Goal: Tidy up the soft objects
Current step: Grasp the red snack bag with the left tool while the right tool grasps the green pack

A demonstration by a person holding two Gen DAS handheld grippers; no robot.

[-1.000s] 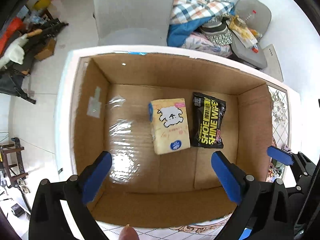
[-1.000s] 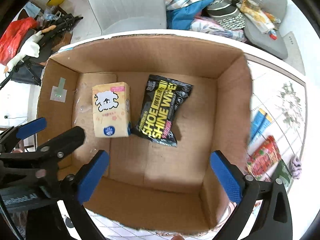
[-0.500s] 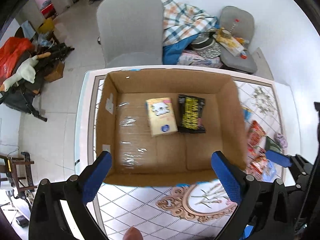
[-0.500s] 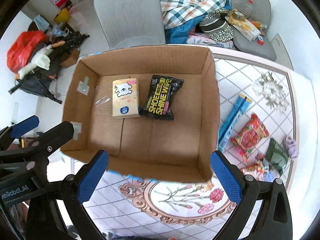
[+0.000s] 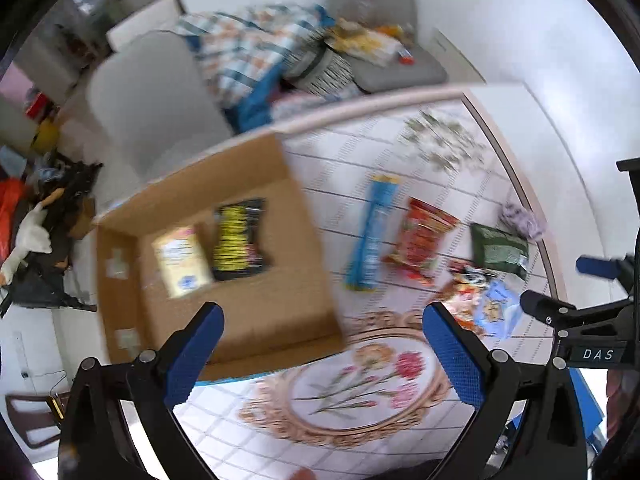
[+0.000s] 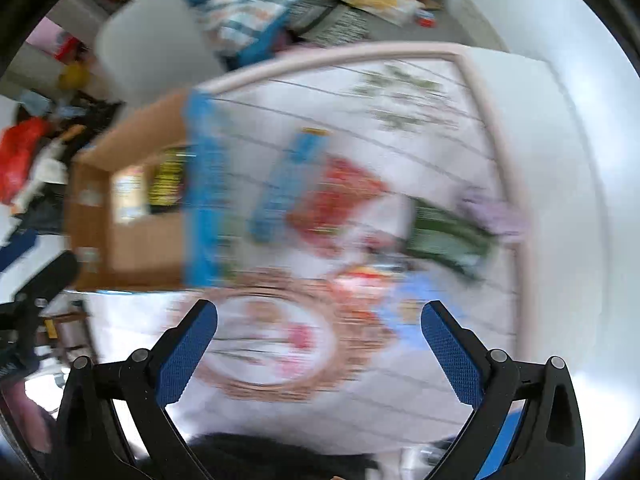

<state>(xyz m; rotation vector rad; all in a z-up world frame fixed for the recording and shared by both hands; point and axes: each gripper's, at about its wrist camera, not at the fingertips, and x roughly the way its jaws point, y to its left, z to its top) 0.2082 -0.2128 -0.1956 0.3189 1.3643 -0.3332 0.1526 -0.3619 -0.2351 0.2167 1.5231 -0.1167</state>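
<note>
Two packs (image 5: 212,250) lie in the box (image 5: 280,320); both grippers, left (image 5: 322,354) and right (image 6: 318,350), have pulled back and swung right, jaws wide, empty. The loose packs (image 5: 420,246) on the table (image 5: 360,400) now face them, so another pick looks next.

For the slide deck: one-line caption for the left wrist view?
Open left tongs above the table: two packs in the box, more packs beside it.
</note>
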